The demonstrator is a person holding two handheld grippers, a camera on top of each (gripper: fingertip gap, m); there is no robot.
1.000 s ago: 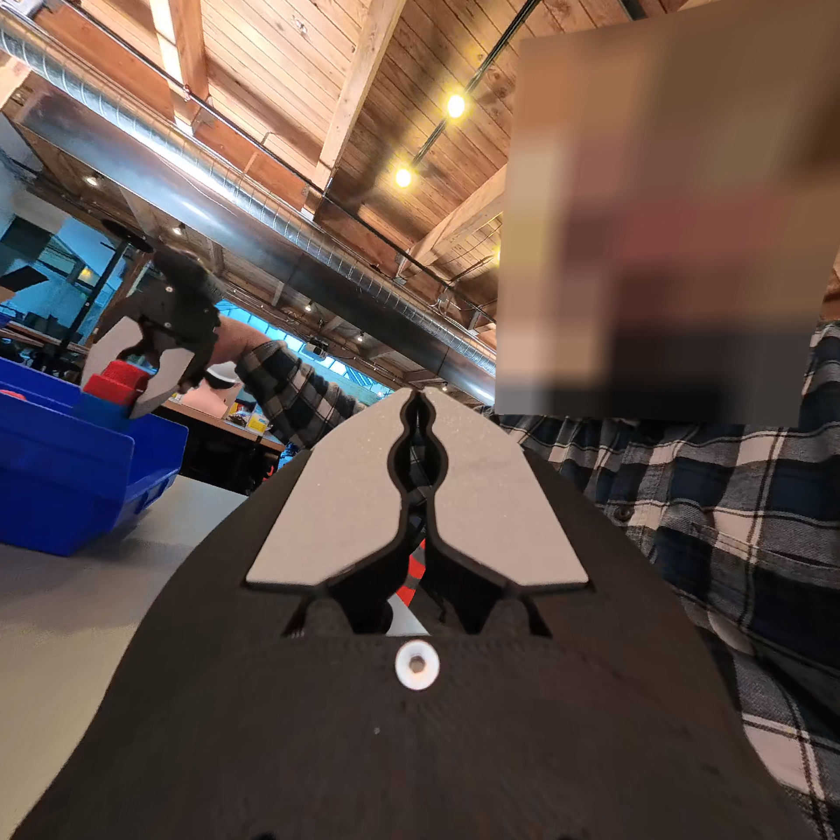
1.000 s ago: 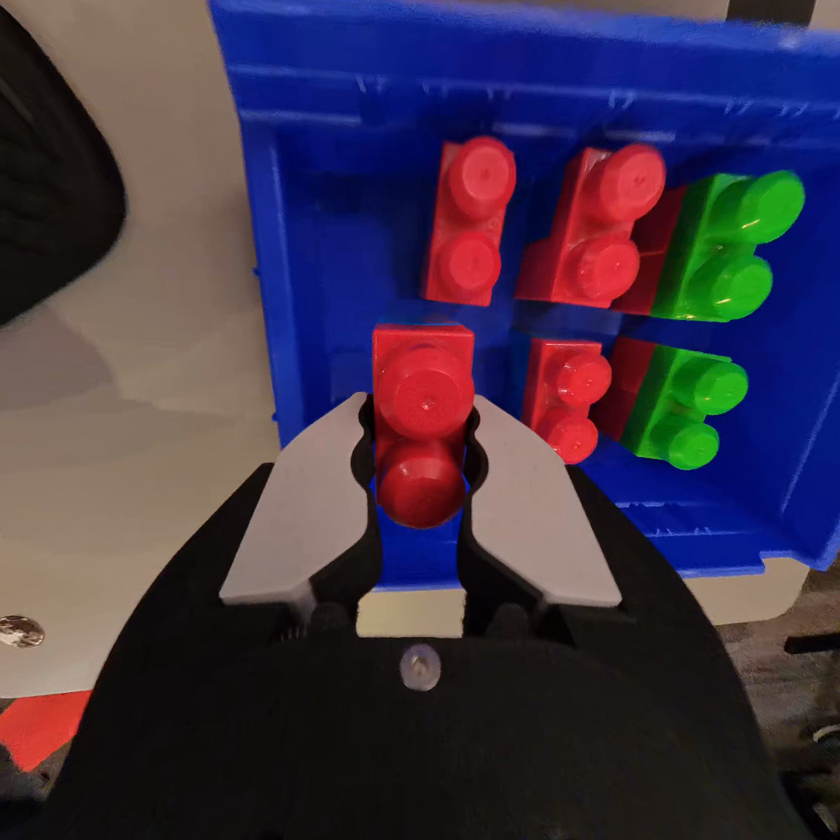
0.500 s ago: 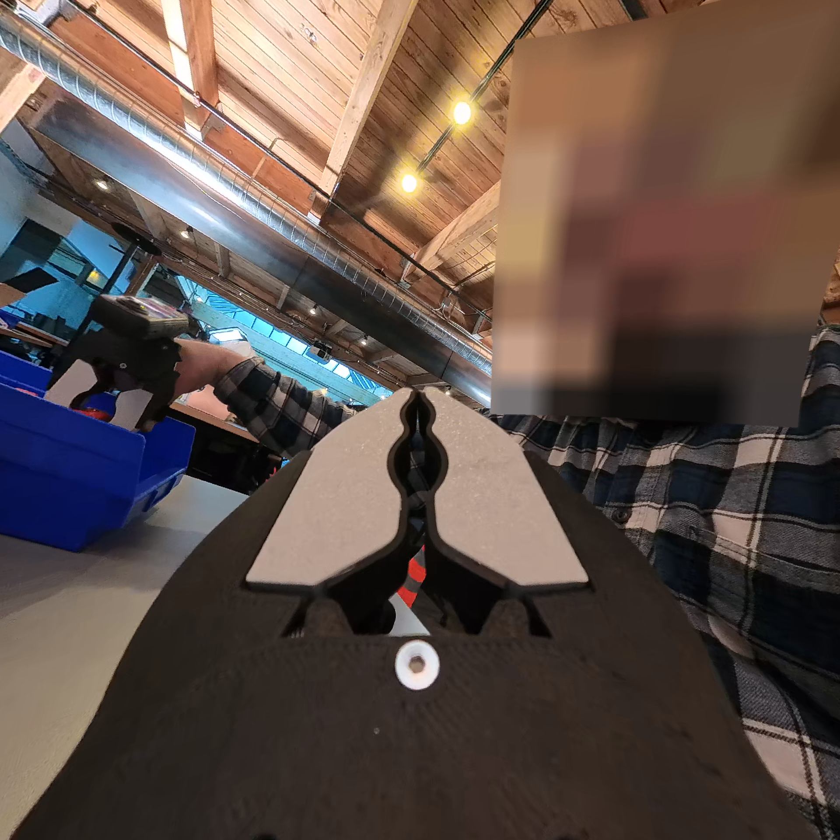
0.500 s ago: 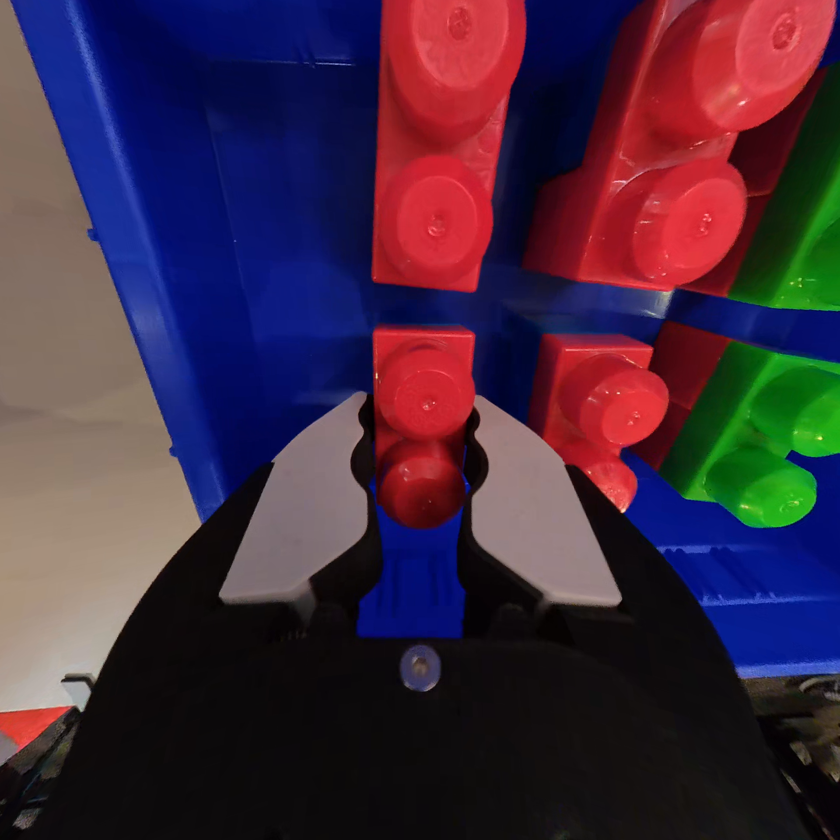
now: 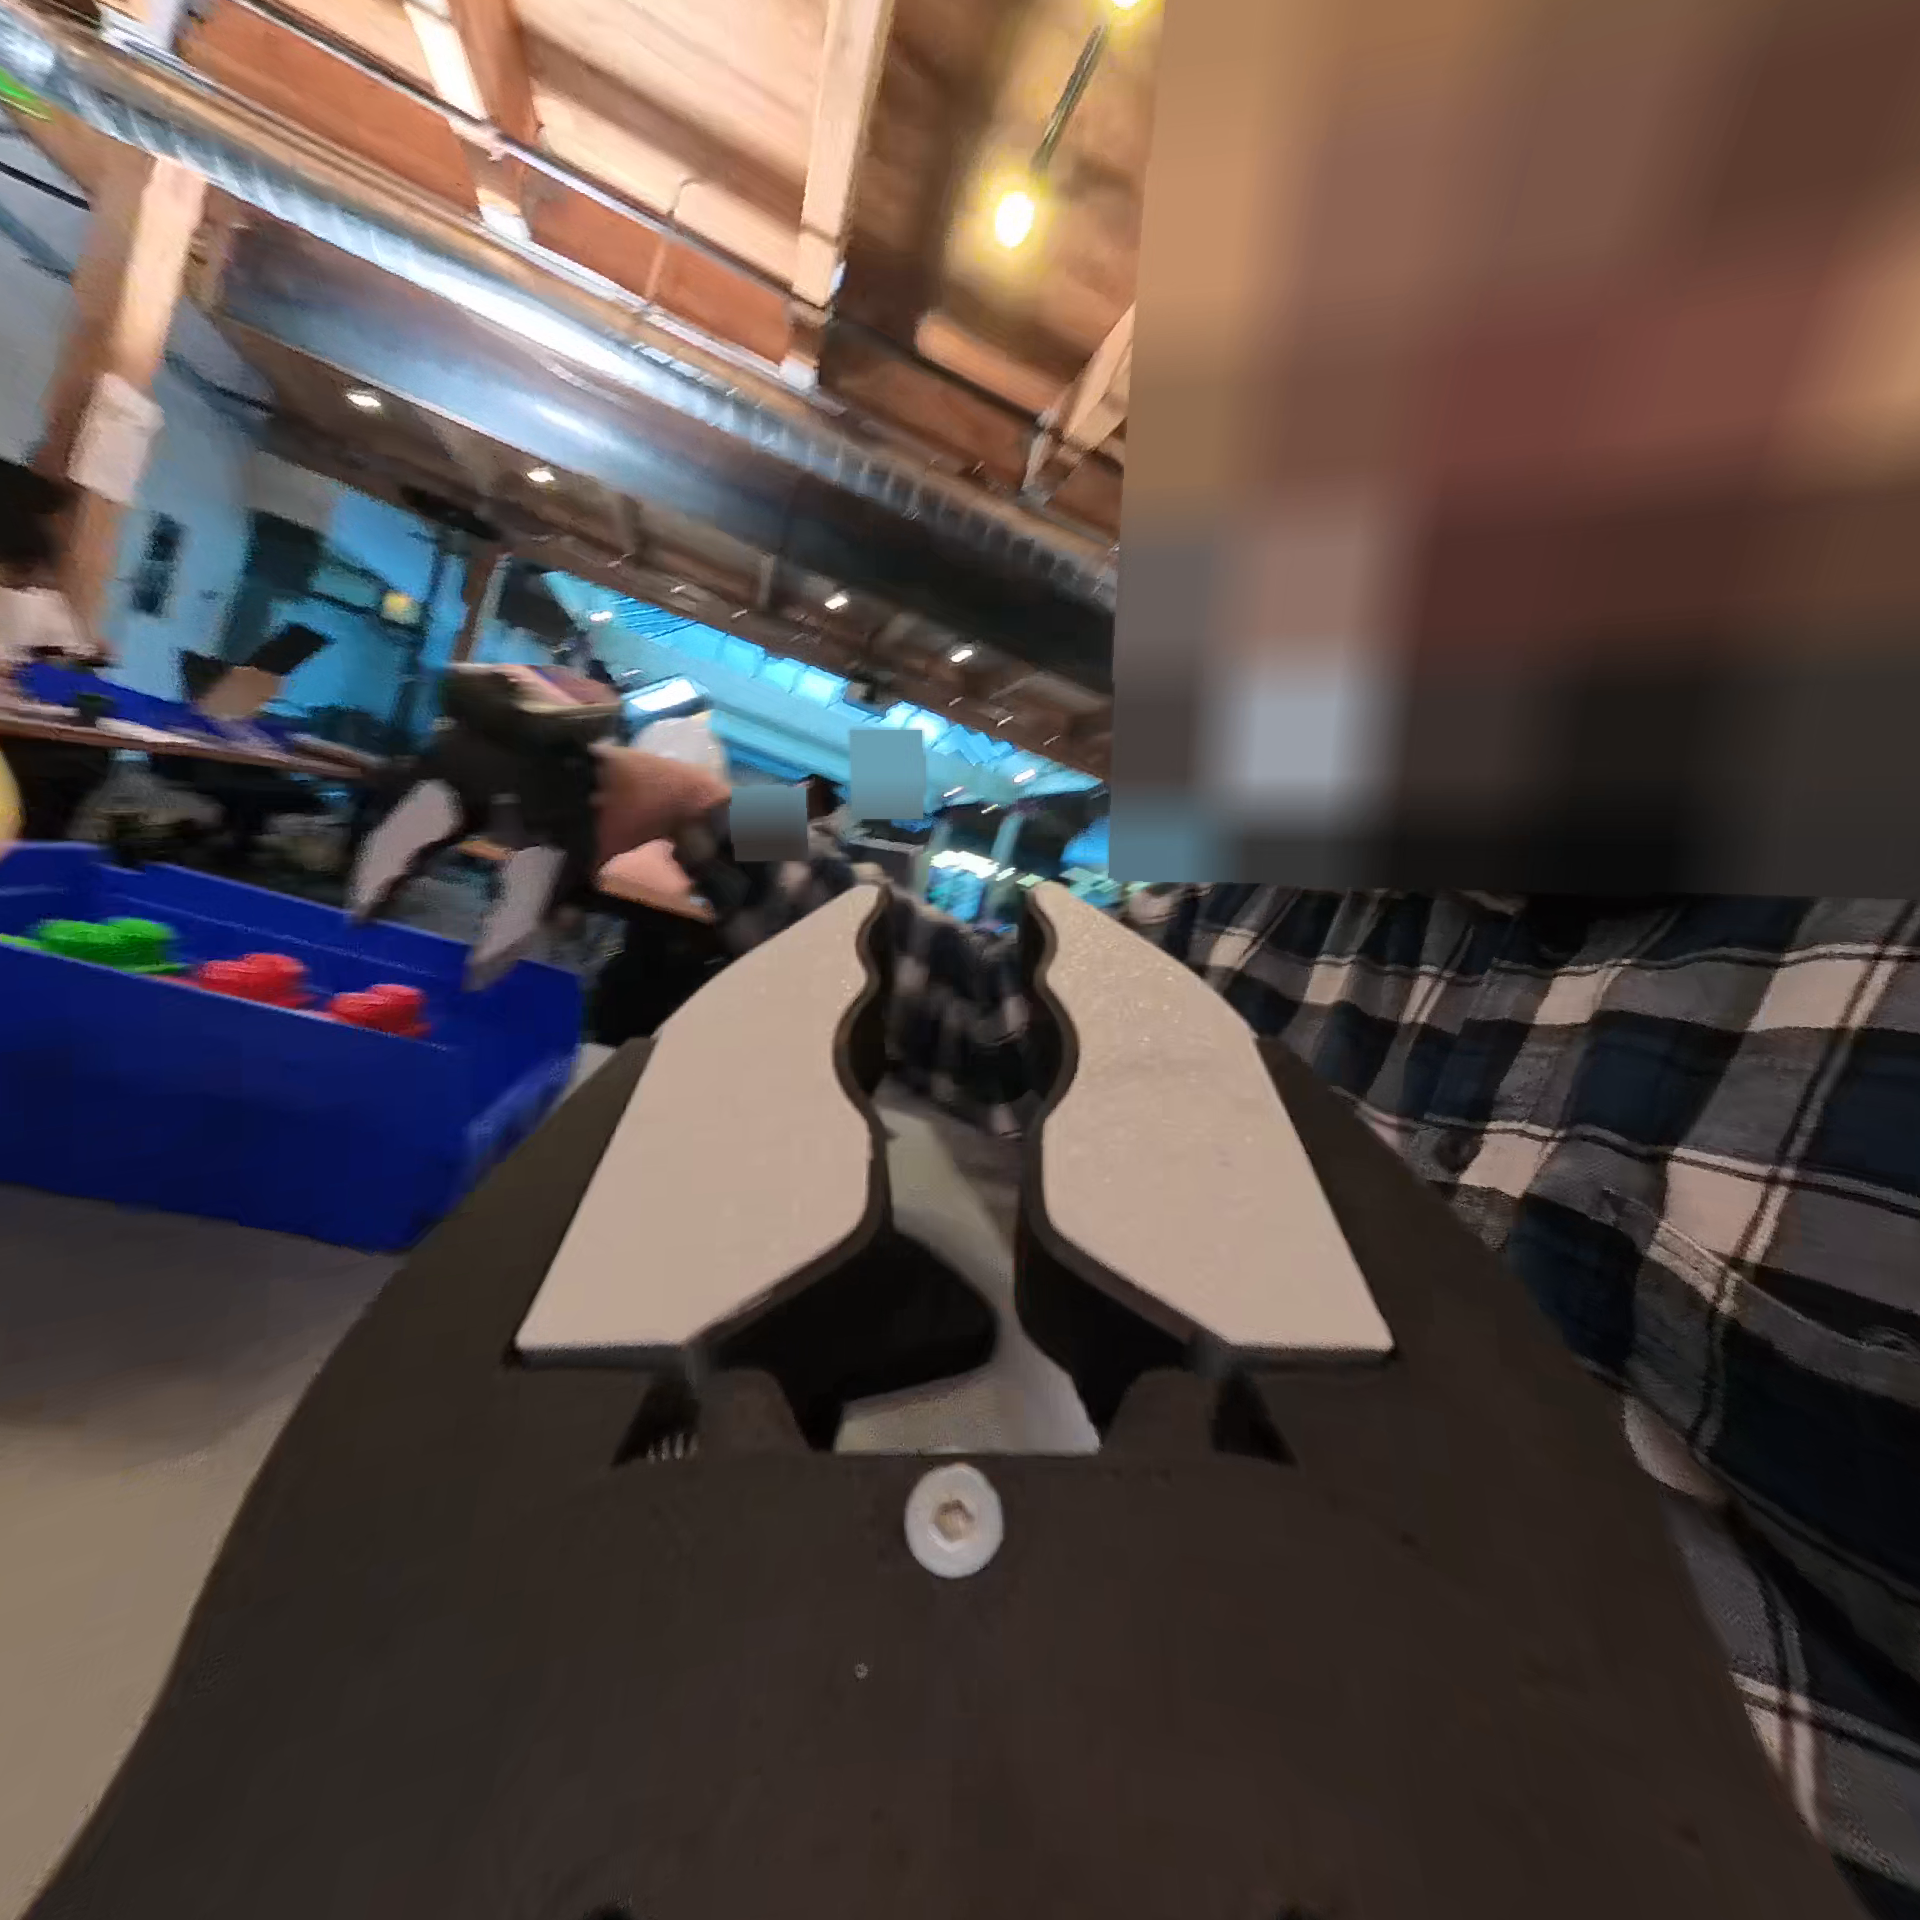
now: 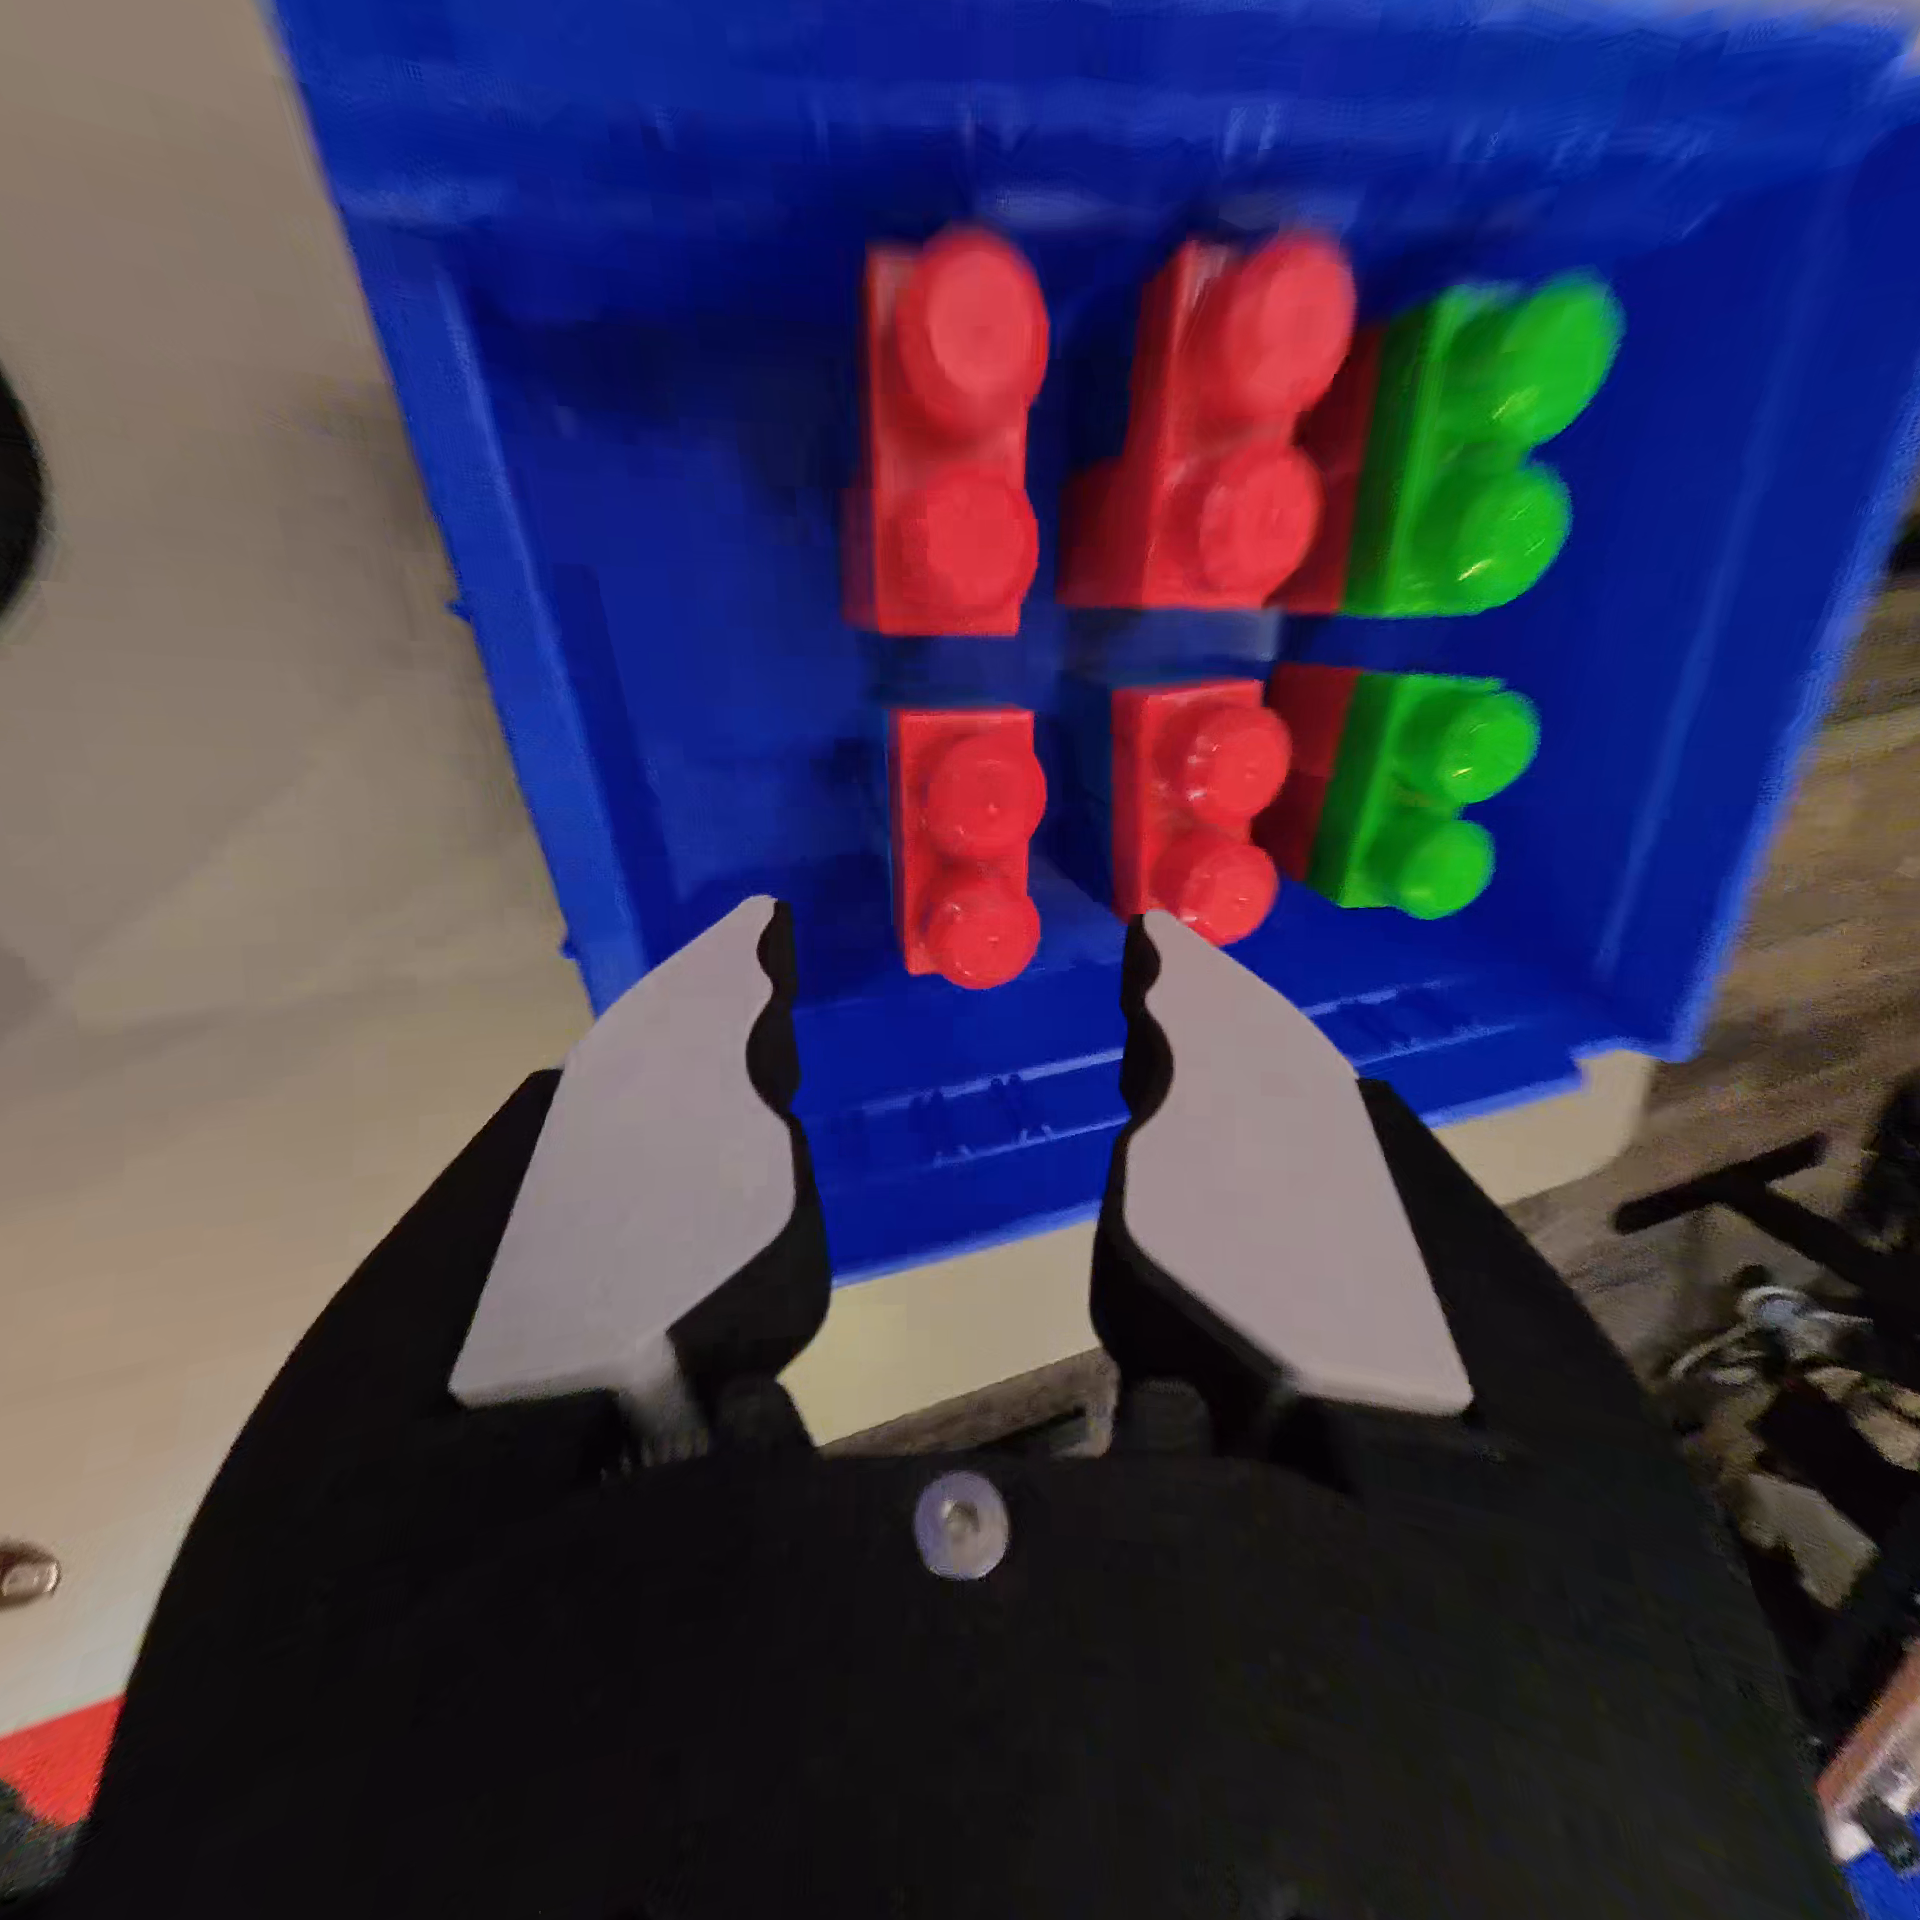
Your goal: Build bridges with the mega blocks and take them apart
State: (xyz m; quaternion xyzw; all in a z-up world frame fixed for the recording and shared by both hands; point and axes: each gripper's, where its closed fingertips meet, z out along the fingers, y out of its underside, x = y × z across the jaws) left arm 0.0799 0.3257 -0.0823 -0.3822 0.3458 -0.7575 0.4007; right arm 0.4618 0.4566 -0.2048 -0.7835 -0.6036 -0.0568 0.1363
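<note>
Right gripper (image 6: pixel 956 914): I am seeing its jaws standing wide apart with nothing between the pads, hovering above the near edge of the blue bin (image 6: pixel 1714 935).
Nearest block: a red two-stud block (image 6: pixel 966 842) is lying in the bin just ahead of my right fingertips, its near stud showing between them but touching neither.
Other blocks: a second red block (image 6: pixel 1195 810) is sitting just right of that one, with a green block (image 6: pixel 1423 800) on a dark red one further right; beyond them, farther from the tool, two more red blocks (image 6: pixel 956 436) and another green block (image 6: pixel 1496 447) are lying in a row.
Left gripper (image 5: pixel 956 914): I am seeing its jaws parted a little, gripping nothing, pointing up toward the plaid shirt (image 5: pixel 1558 1091) of the person.
Bin from the left tool: it is sitting on the pale table (image 5: pixel 156 1455) well off to the left and ahead, red and green studs showing over its wall.
Focus: both views are blurring.
</note>
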